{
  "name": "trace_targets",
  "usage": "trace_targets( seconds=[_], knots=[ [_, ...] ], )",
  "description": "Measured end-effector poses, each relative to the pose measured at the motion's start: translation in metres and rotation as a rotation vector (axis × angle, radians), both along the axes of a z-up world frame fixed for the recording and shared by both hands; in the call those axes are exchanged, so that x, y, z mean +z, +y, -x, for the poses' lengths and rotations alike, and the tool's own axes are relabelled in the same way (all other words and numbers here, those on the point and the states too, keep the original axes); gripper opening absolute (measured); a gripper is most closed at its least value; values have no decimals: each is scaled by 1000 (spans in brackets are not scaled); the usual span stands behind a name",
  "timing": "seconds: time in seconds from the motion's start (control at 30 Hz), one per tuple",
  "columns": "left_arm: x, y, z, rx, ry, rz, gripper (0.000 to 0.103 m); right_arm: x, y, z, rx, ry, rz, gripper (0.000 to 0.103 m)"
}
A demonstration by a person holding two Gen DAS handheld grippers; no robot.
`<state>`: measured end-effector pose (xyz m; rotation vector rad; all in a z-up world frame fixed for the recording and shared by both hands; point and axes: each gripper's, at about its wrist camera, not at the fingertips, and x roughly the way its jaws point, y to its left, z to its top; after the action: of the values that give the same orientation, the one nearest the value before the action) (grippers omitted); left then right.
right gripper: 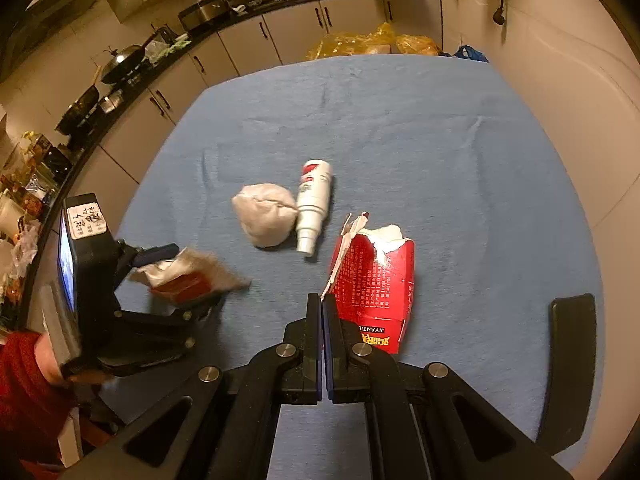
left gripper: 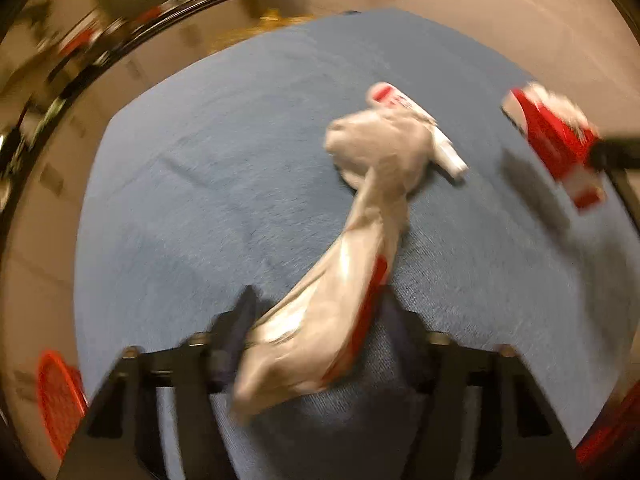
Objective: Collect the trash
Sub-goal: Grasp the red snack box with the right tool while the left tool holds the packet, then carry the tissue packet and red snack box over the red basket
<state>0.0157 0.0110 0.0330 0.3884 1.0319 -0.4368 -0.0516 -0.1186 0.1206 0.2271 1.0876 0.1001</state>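
Note:
My left gripper (left gripper: pixel 324 314) is shut on a crumpled white and red wrapper (left gripper: pixel 320 292), which runs forward out of its jaws. In the right wrist view this gripper (right gripper: pixel 188 278) hangs over the left of the table with the wrapper (right gripper: pixel 176 274) in it. The right gripper (right gripper: pixel 322 300) is shut, its tips pinching the torn edge of a red carton (right gripper: pixel 372 280). The left wrist view shows that carton (left gripper: pixel 556 140) at the right, blurred, above its shadow. A white wad (right gripper: pixel 266 216) and a white spray bottle (right gripper: pixel 314 204) lie mid-table.
A blue cloth (right gripper: pixel 400 120) covers the table. Yellow bags (right gripper: pixel 360 44) sit past its far edge, below a kitchen counter (right gripper: pixel 132 68) with pans. A red basket (left gripper: pixel 60 392) stands low at the left. A black chair back (right gripper: pixel 572 360) is at the right edge. A red sleeve (right gripper: pixel 24 380) holds the left gripper.

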Motion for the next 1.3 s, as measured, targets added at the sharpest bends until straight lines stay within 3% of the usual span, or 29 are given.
trace_targets(
  seconds=[0.03, 0.17, 0.37, 0.83, 1.3],
  knots=[
    [3, 6, 1, 41, 2, 26, 43, 1, 3, 0, 7, -7, -6, 2],
    [18, 33, 7, 145, 14, 160, 41, 7, 23, 5, 63, -47, -8, 2],
    [37, 58, 19, 203, -30, 210, 41, 12, 47, 4, 126, -81, -6, 2],
    [82, 85, 58, 285, -153, 200, 41, 19, 89, 9, 235, -124, -22, 2],
    [94, 108, 75, 344, -203, 201, 41, 32, 116, 17, 308, -162, -19, 2]
  ],
)
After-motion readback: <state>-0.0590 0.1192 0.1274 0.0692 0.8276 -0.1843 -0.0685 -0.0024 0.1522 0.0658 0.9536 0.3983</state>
